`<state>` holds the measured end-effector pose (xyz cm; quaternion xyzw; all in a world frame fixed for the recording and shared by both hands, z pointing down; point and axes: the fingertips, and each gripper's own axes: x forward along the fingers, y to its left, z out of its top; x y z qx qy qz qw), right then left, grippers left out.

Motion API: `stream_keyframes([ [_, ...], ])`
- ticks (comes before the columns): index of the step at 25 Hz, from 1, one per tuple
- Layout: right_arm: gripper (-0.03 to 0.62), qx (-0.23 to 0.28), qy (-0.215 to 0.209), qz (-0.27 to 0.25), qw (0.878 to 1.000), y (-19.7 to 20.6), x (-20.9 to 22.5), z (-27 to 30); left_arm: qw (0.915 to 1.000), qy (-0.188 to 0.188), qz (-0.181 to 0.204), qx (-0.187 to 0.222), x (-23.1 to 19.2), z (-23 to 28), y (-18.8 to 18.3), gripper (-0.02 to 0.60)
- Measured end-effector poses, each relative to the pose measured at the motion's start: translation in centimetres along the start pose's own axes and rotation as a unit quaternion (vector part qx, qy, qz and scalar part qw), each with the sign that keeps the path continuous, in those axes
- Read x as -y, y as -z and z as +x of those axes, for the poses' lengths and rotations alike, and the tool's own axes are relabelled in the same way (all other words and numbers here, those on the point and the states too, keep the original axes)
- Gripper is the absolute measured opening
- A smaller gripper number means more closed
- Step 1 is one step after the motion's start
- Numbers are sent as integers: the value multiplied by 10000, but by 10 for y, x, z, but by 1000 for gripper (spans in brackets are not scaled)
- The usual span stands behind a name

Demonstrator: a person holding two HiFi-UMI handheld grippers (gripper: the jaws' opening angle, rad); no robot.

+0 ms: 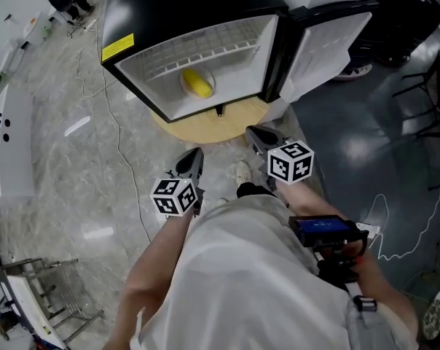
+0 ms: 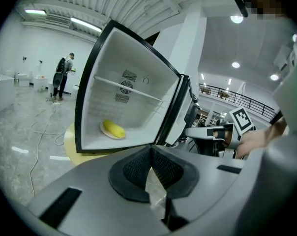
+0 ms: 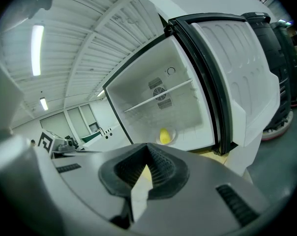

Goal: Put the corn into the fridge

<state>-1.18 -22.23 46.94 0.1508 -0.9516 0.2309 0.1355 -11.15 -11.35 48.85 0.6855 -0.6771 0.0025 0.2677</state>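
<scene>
Corn [image 1: 198,84]: yellow, stubby, smooth-looking, lying on its side on a small white plate [image 2: 102,127]. The plate sits on the floor of the open fridge [image 1: 176,6], below the shelf [image 1: 198,44]. In the head view the door [image 1: 329,46] is swung wide toward 2 o'clock. Left gripper [image 1: 193,159] is at 6 o'clock of the corn and right gripper [image 1: 258,137] at 5 o'clock, both well apart from the fridge. Both jaw pairs are pressed together with nothing between them.
</scene>
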Motion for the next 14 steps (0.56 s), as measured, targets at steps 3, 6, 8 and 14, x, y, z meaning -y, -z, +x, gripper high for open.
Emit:
stream_keyframes([
  [3,6,-7,-34,-7,10000,6,-5,-3,10000,21,20,-15,3,-2,4,6],
  [6,6,-12,-56,-1,10000,10,-8,-6,10000,49,35,-28,5,-5,5,6],
  [8,6,-18,-59,7,10000,13,-9,-9,10000,68,35,-26,7,-6,5,6],
  [14,6,-45,-44,42,10000,19,-6,-11,9999,85,-1,-73,8,-2,11,6],
])
